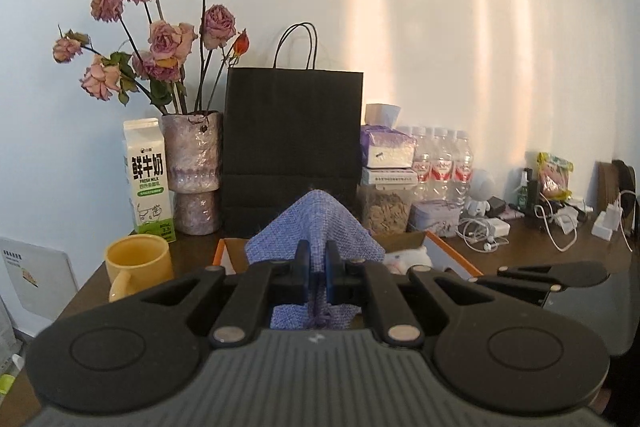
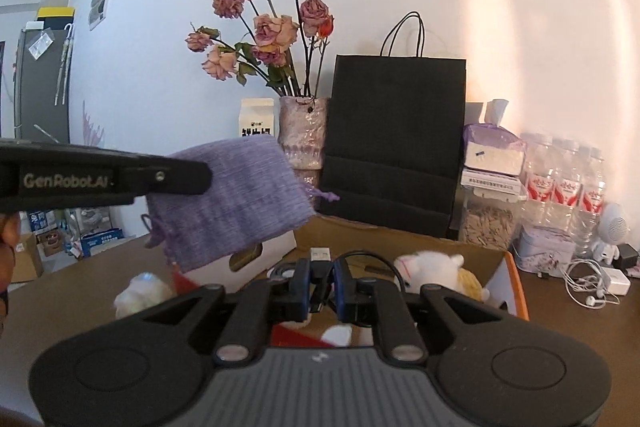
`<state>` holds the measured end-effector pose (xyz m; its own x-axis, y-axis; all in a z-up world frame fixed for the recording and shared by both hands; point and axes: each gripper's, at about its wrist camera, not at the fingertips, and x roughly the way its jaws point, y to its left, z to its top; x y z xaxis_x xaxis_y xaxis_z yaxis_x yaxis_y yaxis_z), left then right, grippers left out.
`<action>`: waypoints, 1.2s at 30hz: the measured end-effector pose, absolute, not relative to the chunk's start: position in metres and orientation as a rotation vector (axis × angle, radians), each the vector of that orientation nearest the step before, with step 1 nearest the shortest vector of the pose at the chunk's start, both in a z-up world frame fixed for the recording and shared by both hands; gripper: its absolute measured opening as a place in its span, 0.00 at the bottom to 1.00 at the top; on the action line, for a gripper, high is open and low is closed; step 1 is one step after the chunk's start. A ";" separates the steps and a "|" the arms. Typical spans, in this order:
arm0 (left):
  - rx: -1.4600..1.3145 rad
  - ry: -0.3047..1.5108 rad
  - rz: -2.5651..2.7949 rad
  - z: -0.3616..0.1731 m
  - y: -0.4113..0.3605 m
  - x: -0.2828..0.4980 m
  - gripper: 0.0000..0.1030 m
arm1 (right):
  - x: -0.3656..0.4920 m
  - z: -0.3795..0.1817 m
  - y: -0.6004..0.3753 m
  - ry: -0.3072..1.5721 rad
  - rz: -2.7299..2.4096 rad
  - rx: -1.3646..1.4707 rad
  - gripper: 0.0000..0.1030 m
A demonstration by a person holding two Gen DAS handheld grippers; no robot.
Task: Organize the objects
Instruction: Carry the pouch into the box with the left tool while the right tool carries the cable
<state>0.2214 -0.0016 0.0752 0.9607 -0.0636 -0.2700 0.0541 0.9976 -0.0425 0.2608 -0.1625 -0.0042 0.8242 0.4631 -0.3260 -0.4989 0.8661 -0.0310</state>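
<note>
Two grippers: both loaded.
Left gripper (image 1: 318, 269): pinching pouch (image 1: 316, 227), above box (image 2: 514, 279).
Right gripper (image 2: 321, 281): clamping cable plug (image 2: 321, 259), directly over box.

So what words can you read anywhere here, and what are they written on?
"鲜牛奶" and "FRESH MILK": on the milk carton, beside the vase.
"GenRobot.AI": on the side of the left gripper, which holds the purple pouch.
Smaller print on the carton: too small to read.
Red labels on the water bottles: blurred, unreadable.
Strip of print on the white box under the tissue pack: too small.
Snack packet at the right: unreadable.
</note>
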 end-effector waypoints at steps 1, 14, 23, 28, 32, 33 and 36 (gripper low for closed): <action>-0.042 0.277 -0.061 0.074 0.000 0.228 0.08 | 0.266 -0.005 -0.160 0.318 0.513 -0.116 0.11; -0.111 0.353 -0.079 0.048 0.028 0.310 0.08 | 0.335 -0.019 -0.147 0.335 0.502 -0.073 0.11; -0.080 0.382 -0.072 0.035 0.033 0.332 0.17 | 0.353 -0.035 -0.142 0.384 0.512 -0.087 0.12; -0.051 0.357 -0.028 0.031 0.032 0.329 0.79 | 0.350 -0.039 -0.145 0.390 0.505 -0.071 0.58; -0.061 0.308 0.018 0.034 0.035 0.323 1.00 | 0.347 -0.041 -0.144 0.391 0.503 -0.075 0.83; -0.063 0.306 0.018 0.035 0.035 0.322 1.00 | 0.346 -0.041 -0.143 0.389 0.503 -0.077 0.86; -0.067 0.306 0.019 0.036 0.037 0.321 1.00 | 0.345 -0.042 -0.142 0.389 0.502 -0.081 0.87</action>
<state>0.3213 0.0367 0.0356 0.9532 0.0089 -0.3021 -0.0294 0.9976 -0.0634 0.3449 -0.1420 -0.0421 0.8052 0.4532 -0.3825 -0.4837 0.8751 0.0186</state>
